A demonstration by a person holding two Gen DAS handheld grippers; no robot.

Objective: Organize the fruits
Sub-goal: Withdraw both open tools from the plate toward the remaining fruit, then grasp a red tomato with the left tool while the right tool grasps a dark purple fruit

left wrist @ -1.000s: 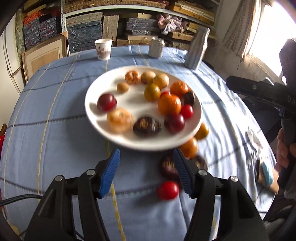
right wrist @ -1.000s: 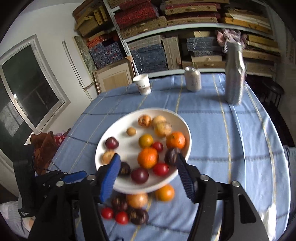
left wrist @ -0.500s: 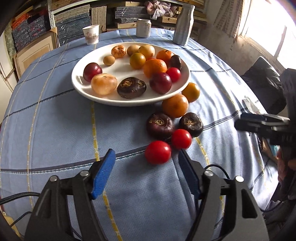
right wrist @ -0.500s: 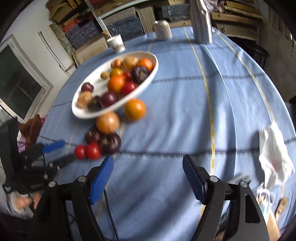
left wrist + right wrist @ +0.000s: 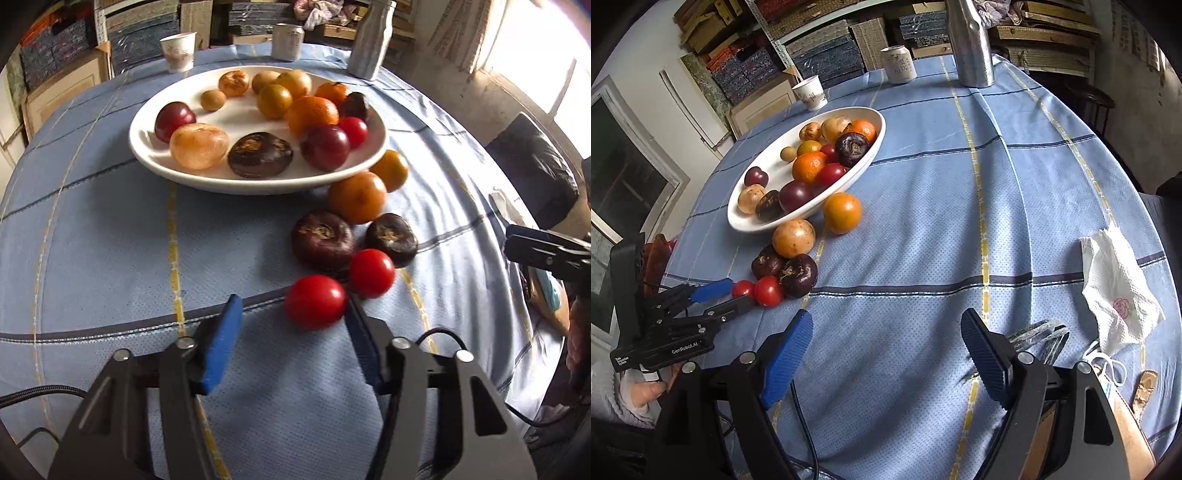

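Observation:
A white plate (image 5: pixel 258 184) on the blue checked tablecloth holds several fruits. Two oranges (image 5: pixel 356 197), two dark purple fruits (image 5: pixel 323 240) and two red tomatoes lie loose beside it. My left gripper (image 5: pixel 293 332) reaches low over the cloth with its jaws closing. The nearer tomato (image 5: pixel 316 301) sits between its tips, close to the right finger (image 5: pixel 360 332) and well apart from the left pad. In the right wrist view the left gripper (image 5: pixel 724 295) brackets that tomato (image 5: pixel 742 288). My right gripper (image 5: pixel 886 332) hovers over bare cloth, jaws opening, nothing between them.
A paper cup (image 5: pixel 178 51), a can (image 5: pixel 287 41) and a silver bottle (image 5: pixel 371 37) stand behind the plate. A crumpled tissue (image 5: pixel 1115 288) and small items lie near the table's right edge. Stacked boxes fill the shelves behind.
The left gripper has sunk toward the loose tomatoes and its jaws have narrowed around the nearer one. The right gripper swung from the plate to bare cloth and opened wider.

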